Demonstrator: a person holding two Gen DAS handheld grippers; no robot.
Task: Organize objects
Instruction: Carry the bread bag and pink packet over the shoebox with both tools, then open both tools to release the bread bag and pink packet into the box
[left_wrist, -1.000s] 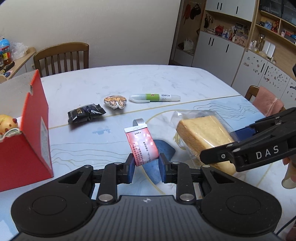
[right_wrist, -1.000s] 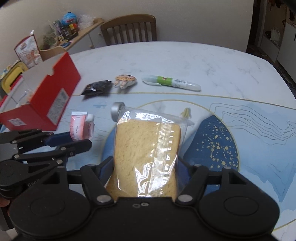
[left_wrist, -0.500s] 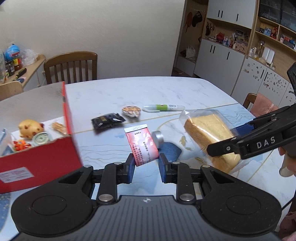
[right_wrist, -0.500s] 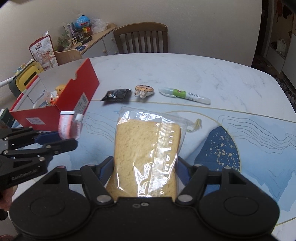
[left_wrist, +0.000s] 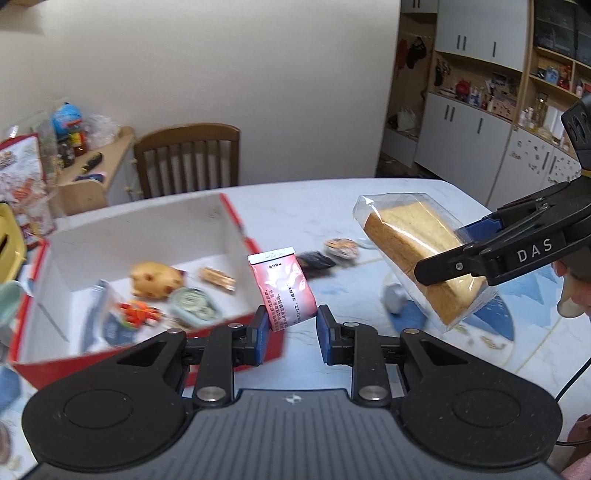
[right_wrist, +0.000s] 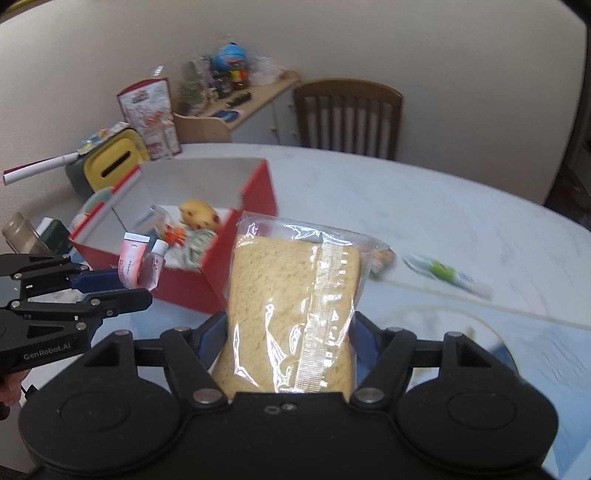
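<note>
A pink-red tube (left_wrist: 282, 286) with a white crimped end stands upright, clear of the surface, at about 3 o'clock from the open red box (left_wrist: 236, 236). That box, white inside, holds a yellow spotted toy (left_wrist: 157, 284), a round greenish tin (left_wrist: 192, 308), a wrapped snack (left_wrist: 217, 278) and an orange packet (blurred). At 3 o'clock from the tube, a bagged bread slice (left_wrist: 417, 254) hangs tilted in clear wrap. Beyond it, on the surface, lie a black sachet (left_wrist: 316, 260), a small striped pouch (left_wrist: 341, 247) and a green-and-white pen (right_wrist: 445, 271).
</note>
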